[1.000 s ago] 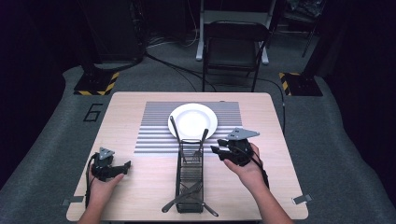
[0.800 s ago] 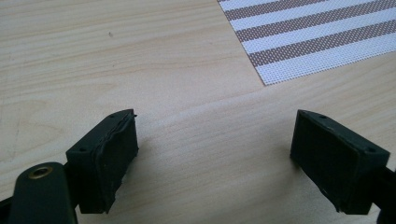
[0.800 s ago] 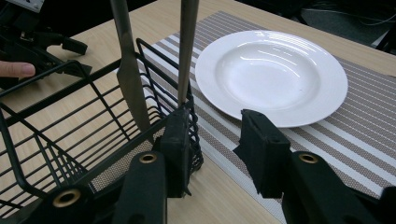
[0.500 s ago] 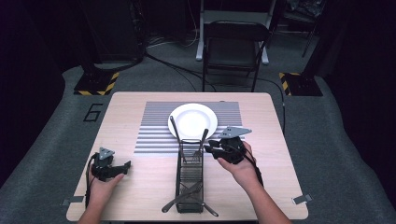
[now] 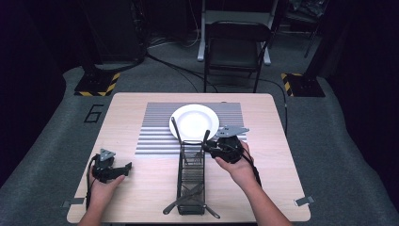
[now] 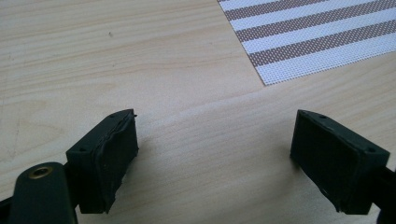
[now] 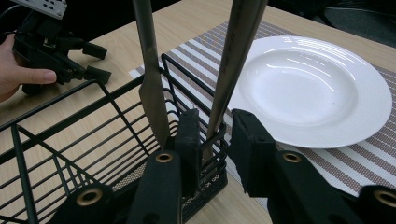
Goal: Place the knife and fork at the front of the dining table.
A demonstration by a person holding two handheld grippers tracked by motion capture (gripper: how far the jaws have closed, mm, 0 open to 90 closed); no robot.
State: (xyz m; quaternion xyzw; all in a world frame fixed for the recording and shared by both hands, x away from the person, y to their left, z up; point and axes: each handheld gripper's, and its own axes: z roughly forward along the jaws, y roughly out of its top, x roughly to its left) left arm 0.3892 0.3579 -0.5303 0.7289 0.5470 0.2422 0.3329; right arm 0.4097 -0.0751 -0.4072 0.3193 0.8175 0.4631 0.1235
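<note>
A black wire basket [image 5: 192,175] [image 7: 70,95] stands on the wooden table in front of a white plate [image 5: 194,121] [image 7: 308,84]. Two metal utensils lean upright at its far end. My right gripper [image 5: 209,147] [image 7: 215,119] has one on each side of the right utensil's handle [image 5: 206,136] [image 7: 233,56]. Its jaws have just been closing, and thin gaps remain beside the handle. The other utensil [image 5: 174,128] [image 7: 152,88] leans just to the left. My left gripper [image 5: 126,167] [image 6: 215,135] [image 7: 100,61] rests open over bare wood at the table's front left, holding nothing.
A striped placemat [image 5: 155,132] [image 6: 317,32] [image 7: 373,154] lies under the plate and the basket's far end. More cutlery [image 5: 183,203] lies at the basket's near end. A black folding chair [image 5: 235,47] stands beyond the table.
My right gripper has shifted slightly left, up to the basket's far end, and its jaws have narrowed around the right utensil's handle. The left gripper has stayed put.
</note>
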